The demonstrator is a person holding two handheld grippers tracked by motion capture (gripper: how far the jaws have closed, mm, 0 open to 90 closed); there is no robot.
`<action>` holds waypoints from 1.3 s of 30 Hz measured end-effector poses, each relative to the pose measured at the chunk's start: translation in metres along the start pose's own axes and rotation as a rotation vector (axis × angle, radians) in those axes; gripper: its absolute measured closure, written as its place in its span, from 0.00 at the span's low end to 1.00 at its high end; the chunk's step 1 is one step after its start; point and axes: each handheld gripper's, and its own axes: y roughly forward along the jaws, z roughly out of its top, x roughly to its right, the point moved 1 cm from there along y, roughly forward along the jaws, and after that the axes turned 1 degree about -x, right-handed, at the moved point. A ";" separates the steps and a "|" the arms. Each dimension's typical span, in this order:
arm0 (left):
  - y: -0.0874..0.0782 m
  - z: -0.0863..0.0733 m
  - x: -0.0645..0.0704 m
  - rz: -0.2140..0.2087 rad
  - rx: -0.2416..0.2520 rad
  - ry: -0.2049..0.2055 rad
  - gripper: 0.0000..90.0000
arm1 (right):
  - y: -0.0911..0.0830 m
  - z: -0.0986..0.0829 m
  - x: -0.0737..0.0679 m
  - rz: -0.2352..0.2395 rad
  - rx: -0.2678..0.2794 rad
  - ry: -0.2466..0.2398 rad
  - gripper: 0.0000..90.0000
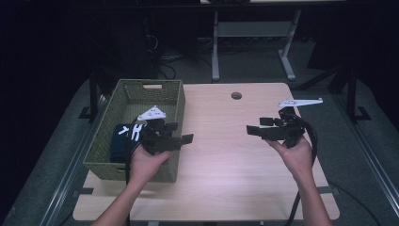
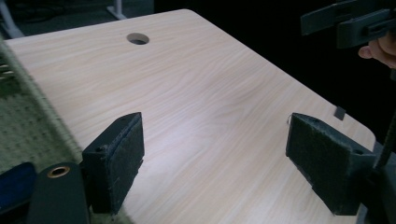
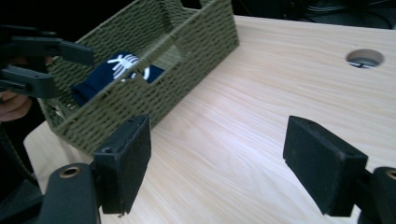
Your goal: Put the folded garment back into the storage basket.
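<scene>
Dark floor and the legs of another desk lie beyond a pale wooden table (image 1: 226, 155) with a round cable hole (image 1: 236, 95) near its far edge. On the table's left side stands an olive woven basket (image 1: 171, 101), and in its near half lies a folded navy cloth (image 1: 121, 141) with a white printed pattern, resting flat on the basket floor.

Above the basket's near right wall, the left gripper (image 1: 181, 134) hangs with its jaws wide apart and nothing between them. Well apart on the right, the right gripper (image 1: 258, 128) hovers over bare wood, its jaws likewise spread and empty; its padded fingers (image 3: 128, 158) point toward the basket.

That cloth looks light, soft and limp, so it would likely sag and unfold when lifted. Pinching a thick folded edge through all layers seems the surest hold; it should be neither slippery nor fragile.
</scene>
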 end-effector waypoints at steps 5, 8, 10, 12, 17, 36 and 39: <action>0.007 0.000 0.008 -0.016 0.002 0.003 0.22 | -0.011 -0.008 0.007 -0.027 0.004 0.012 0.26; 0.014 -0.001 0.018 -0.022 -0.004 0.017 0.22 | -0.017 -0.013 0.009 -0.050 0.003 0.009 0.26; 0.016 -0.001 0.021 -0.027 -0.005 0.020 0.22 | -0.021 -0.016 0.012 -0.058 0.010 0.014 0.26; 0.020 -0.002 0.026 -0.031 -0.016 0.033 0.22 | -0.022 -0.018 0.013 -0.061 0.012 0.017 0.26; 0.026 -0.003 0.034 -0.042 -0.024 0.043 0.22 | -0.031 -0.026 0.018 -0.074 0.019 0.028 0.26; 0.059 -0.025 0.076 -0.123 -0.059 0.086 0.22 | -0.056 -0.069 0.038 -0.126 0.019 0.079 0.26; 0.062 -0.032 0.082 -0.131 -0.066 0.099 0.22 | -0.060 -0.079 0.037 -0.117 0.029 0.087 0.25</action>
